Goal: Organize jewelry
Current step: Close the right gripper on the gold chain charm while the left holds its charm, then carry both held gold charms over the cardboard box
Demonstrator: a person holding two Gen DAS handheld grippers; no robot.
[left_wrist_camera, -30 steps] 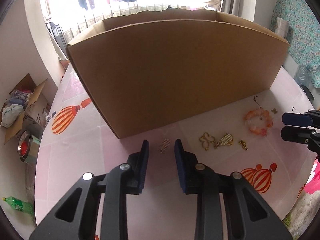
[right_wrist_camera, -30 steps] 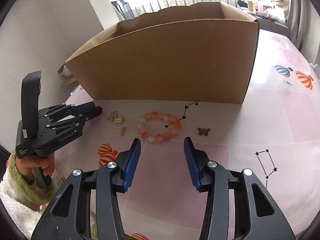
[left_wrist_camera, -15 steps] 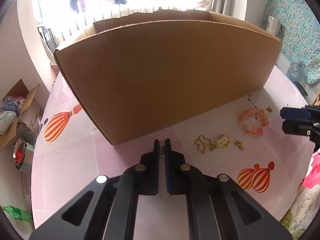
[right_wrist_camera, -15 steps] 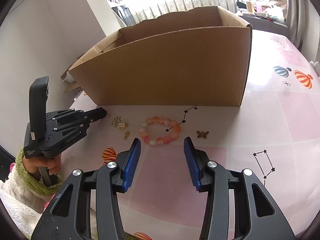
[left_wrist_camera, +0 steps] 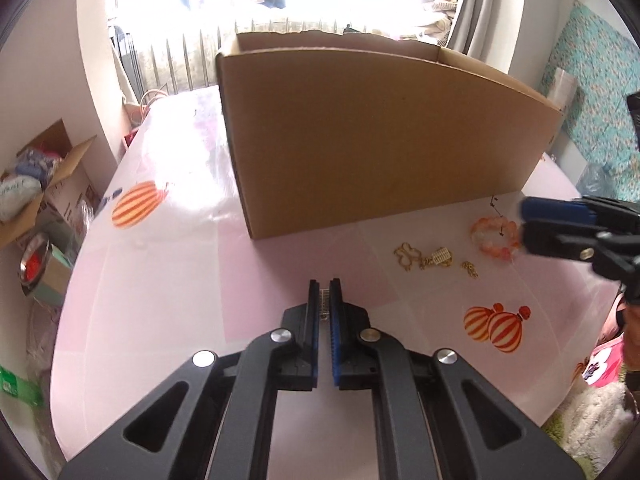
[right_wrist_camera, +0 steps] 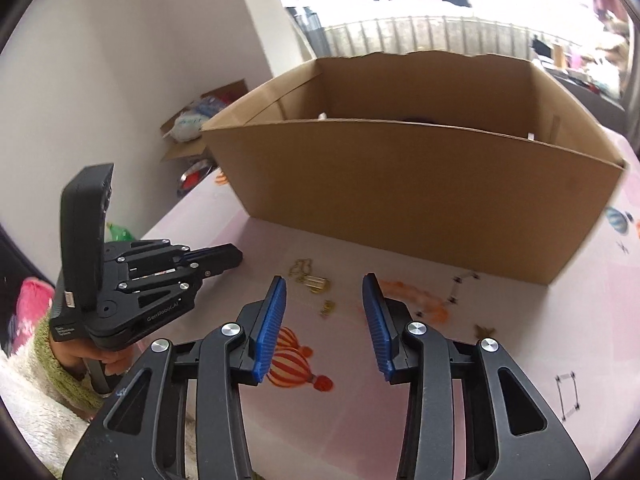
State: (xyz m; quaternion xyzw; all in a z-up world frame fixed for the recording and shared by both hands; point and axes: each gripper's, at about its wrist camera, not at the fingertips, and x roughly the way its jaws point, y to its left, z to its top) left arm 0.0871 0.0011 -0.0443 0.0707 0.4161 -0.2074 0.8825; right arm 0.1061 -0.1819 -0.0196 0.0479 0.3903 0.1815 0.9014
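Note:
My left gripper (left_wrist_camera: pixel 324 292) is shut on a small gold comb-like hair clip (left_wrist_camera: pixel 325 302) and holds it above the pink table. It also shows in the right wrist view (right_wrist_camera: pixel 236 258). My right gripper (right_wrist_camera: pixel 325 300) is open and empty above the jewelry; it also shows in the left wrist view (left_wrist_camera: pixel 524 226). On the table lie a gold clover brooch (left_wrist_camera: pixel 407 255), a gold charm (left_wrist_camera: pixel 440 258), a small gold earring (left_wrist_camera: pixel 471 269) and an orange bead bracelet (left_wrist_camera: pixel 495 235). A small butterfly charm (right_wrist_camera: pixel 485 331) lies to the right. The open cardboard box (right_wrist_camera: pixel 420 176) stands behind them.
The pink tablecloth (left_wrist_camera: pixel 168 280) has printed balloons and star lines. An open carton of clutter (left_wrist_camera: pixel 36 192) and a metal bowl (left_wrist_camera: pixel 34 266) sit on the floor at left. The table edge runs close at the right, by a green rug (left_wrist_camera: pixel 580 432).
My left gripper has lifted and drawn back from the box with the hair clip shut in it. My right gripper has risen and swung left, so the box's inside shows.

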